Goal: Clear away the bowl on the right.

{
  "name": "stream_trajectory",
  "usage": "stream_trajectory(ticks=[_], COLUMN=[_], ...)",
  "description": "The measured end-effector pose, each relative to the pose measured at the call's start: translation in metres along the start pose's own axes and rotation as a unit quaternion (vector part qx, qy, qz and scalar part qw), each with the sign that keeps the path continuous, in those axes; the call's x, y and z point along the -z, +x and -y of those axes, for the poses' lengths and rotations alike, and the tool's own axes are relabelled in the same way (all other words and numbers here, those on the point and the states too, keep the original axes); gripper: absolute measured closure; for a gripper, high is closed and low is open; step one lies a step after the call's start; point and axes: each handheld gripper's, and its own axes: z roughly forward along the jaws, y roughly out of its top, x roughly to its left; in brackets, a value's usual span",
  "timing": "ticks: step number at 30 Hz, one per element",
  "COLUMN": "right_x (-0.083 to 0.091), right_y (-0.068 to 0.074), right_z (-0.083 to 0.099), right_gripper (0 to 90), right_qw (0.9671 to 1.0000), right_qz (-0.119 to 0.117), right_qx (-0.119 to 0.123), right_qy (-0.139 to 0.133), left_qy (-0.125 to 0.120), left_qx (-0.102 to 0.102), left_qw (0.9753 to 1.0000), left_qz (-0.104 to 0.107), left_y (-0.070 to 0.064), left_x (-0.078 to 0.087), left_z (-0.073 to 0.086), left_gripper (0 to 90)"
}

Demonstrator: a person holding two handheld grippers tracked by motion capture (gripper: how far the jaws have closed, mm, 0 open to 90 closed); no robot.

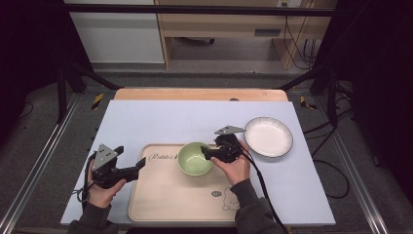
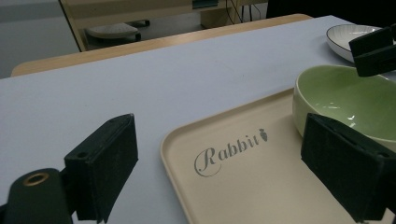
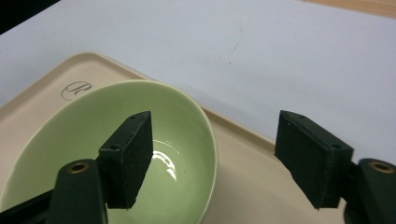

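Table [image 1: 146,122]: I see a pale lilac-grey sheet covering the top, with a strip of bare wood along the far edge at 12 o'clock.
Tray [image 1: 160,195]: a beige tray lies on the near half of the table, around 6 o'clock from the table's middle; it carries the word "Rabbit" at its far left corner and a small bear drawing at its near right corner.
Plate [image 1: 269,137]: a white plate with a dark rim sits on the sheet at 3 o'clock from the tray's far edge, off the tray, just beside my right hand.
Bowl [image 1: 195,158]: the green bowl stands upright and empty on the tray, toward its far right part, at 9 o'clock from the plate.
Right gripper [image 1: 207,153]: I have it at the bowl's 3 o'clock side. In the right gripper view its jaws stand wide apart astride the rim, one pad over the bowl's inside, the other outside over the tray; I cannot tell whether either pad touches the rim.
Left gripper [image 1: 141,165]: I hold it at the tray's left edge, at 9 o'clock from the bowl and well apart from it; its jaws are spread wide with nothing between them.
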Motion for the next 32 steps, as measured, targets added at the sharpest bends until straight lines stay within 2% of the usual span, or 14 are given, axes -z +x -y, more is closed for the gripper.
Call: stream_trajectory(ticks=[7, 11, 24, 32], right_x=[0.020, 0.033, 0.060, 0.065], right_y=[0.004, 0.004, -0.010, -0.023], right_z=[-0.001, 0.005, 0.031, 0.051], right_gripper=[18.9, 18.7, 15.4, 14.6], right_qw=[0.9995, 0.9968, 0.9951, 0.9964], right_qz=[-0.005, -0.005, 0.011, 0.023], right_qx=[0.014, 0.012, 0.019, 0.020], right_qy=[-0.026, -0.079, -0.096, -0.079], left_qy=[0.000, 0.001, 0.012, 0.026], left_qx=[0.001, 0.001, 0.000, 0.001], left_qw=[1.0000, 1.0000, 0.9999, 0.9996], left_qz=[0.000, -0.002, -0.002, -0.009], left_y=[0.001, 0.001, 0.001, 0.004], left_x=[0.000, 0.000, -0.005, -0.010], left_z=[0.000, 0.001, 0.004, 0.009], left_gripper=[10.4, 10.2, 9.7, 9.7])
